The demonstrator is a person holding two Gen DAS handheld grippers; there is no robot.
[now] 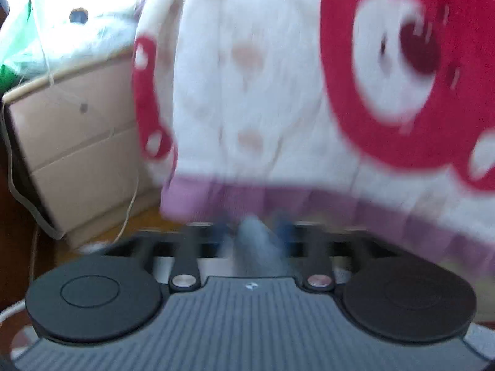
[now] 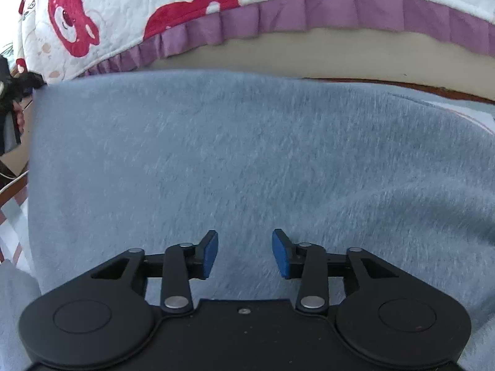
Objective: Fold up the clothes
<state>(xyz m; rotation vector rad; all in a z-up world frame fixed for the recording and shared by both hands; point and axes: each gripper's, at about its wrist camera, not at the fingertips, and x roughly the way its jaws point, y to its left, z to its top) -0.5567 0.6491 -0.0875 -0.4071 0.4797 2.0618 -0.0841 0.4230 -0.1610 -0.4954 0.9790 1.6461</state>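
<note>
From the R wrist view I've got the right claw (image 2: 245, 253) at bottom centre, blue pads apart w/ nothing pinched; the grey-blue fleece garment (image 2: 247, 154) lies directly ahead and under it, filling the mid frame. Its long axis runs left-right across the picture, far edge a near-straight line across the upper third, just in front of the bed (image 2: 278, 49) w/ its bear-print quilt (image 2: 108, 15) and purple frill. So the R side is nearer to the bulk of the cloth, I'd judge.

L wrist view is badly smeared. The left claw (image 1: 252, 232) sits at lower centre, and a pale grey-blue strip shows between the fingers, prob. a corner of the same garment, but I can't tell if the pads press on it or stand clear. A drawer unit (image 1: 77, 142) is at left.

Hidden: garment's near edge, right end, sleeves or collar. A dark shape at the R view's left edge is unreadable.
</note>
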